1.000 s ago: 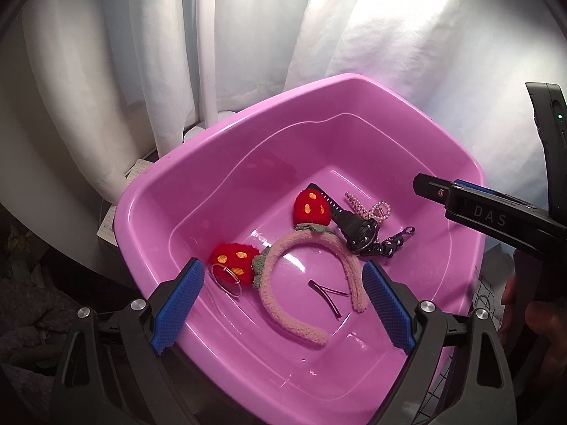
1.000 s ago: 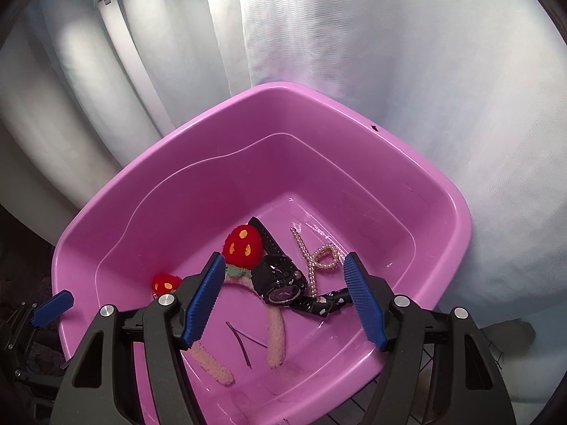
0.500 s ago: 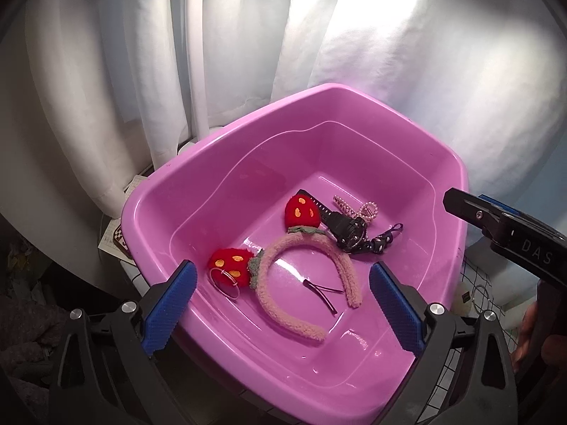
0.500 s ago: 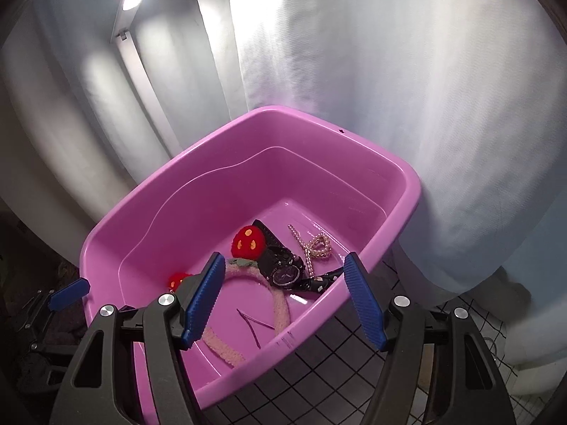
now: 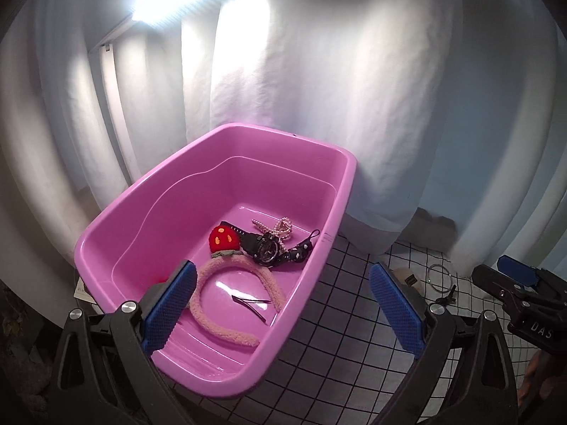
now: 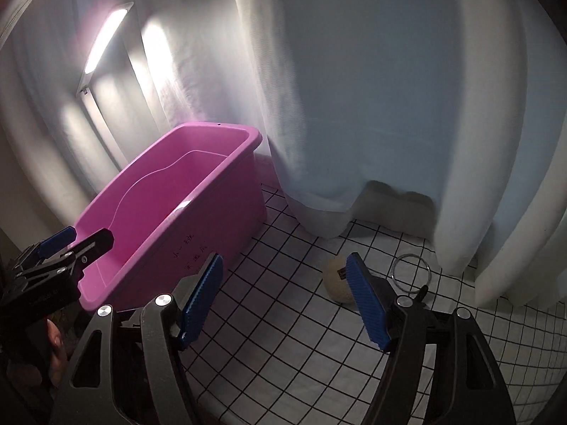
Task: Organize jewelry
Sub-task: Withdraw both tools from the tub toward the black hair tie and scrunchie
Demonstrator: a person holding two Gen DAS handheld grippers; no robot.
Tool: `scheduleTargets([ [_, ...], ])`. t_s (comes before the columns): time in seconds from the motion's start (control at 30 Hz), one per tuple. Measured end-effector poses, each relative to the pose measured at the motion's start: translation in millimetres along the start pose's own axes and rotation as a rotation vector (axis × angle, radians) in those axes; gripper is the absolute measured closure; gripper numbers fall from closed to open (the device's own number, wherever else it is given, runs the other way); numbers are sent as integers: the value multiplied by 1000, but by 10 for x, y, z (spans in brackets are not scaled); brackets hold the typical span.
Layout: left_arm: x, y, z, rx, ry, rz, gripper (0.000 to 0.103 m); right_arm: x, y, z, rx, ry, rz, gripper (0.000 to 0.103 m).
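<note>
Hovering side by side, both claws were empty. The left claw (image 5: 281,304) stood with its blue pads spread about as wide as they go, having just finished opening, one pad over the near corner of the pink tub (image 5: 349,177) and the other over the checked cloth (image 5: 347,318) on the worktop. Nothing lay between them. The right claw (image 6: 283,301) was partly open, its jaws having widened a little, and it too gripped nothing; it pointed down at the cloth beside the tub.

Most of the jewelry was gathered in the tub, presumably as the collecting place: a fluffy pink headband (image 5: 226,318) with a red strawberry pompom (image 5: 223,239), a black watch (image 5: 264,248) touching it, a pearl hair clip (image 5: 280,228) just behind the watch, a dark strap charm (image 5: 301,249) and a thin hairpin (image 5: 253,304) inside the headband's arc.

Two pieces were outside it, near the white curtain (image 6: 354,88): a metal ring (image 6: 411,271) flat on the cloth, with a small dark piece at its near edge, and a cream round object (image 6: 335,279) just beside the right claw's far pad. That claw's aim at this stretch of cloth suggested these leftovers were the next pick, most likely bound for the tub. The ring lay flat and thin, so it would probably need a low, careful pinch.
</note>
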State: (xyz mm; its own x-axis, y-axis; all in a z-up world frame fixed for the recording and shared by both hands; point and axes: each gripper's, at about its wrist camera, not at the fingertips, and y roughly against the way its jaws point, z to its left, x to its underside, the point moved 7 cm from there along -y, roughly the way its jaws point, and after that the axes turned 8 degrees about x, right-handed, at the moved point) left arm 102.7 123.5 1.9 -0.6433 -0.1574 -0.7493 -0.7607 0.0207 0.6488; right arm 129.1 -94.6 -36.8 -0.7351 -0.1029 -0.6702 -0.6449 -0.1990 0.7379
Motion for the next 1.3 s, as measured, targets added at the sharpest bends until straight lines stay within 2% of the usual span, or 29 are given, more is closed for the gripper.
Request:
scheduleTargets([
  [0.1,63,10,-331,50,-15,-4,6,251,148,-491,43,-63,7,34],
  [0.23,314,-67,-773,112,-38,36,6,605,282,-1082,103,-143,37,34],
  [0.43,777,-313,-1232,127,-44,120,6,896,352,-1666,140,-204,64,34],
  [0.63,1056,-551,-1313,84,-37,167,6,1124,203,-1874,149,-226,102,34],
  [0.83,1089,-841,-1320,82,-81,202,6,1327,-66,-1970,178,-280,137,34],
  [1.0,1141,-1198,-1448,124,-136,220,6,1438,-333,-2039,223,-348,142,34],
  [1.1,1185,-1384,-1606,181,-165,212,6,1484,-525,-2049,247,-342,157,34],
  [1.3,1337,-1666,-2007,292,-277,190,6,1506,-750,-2079,281,-377,133,34],
])
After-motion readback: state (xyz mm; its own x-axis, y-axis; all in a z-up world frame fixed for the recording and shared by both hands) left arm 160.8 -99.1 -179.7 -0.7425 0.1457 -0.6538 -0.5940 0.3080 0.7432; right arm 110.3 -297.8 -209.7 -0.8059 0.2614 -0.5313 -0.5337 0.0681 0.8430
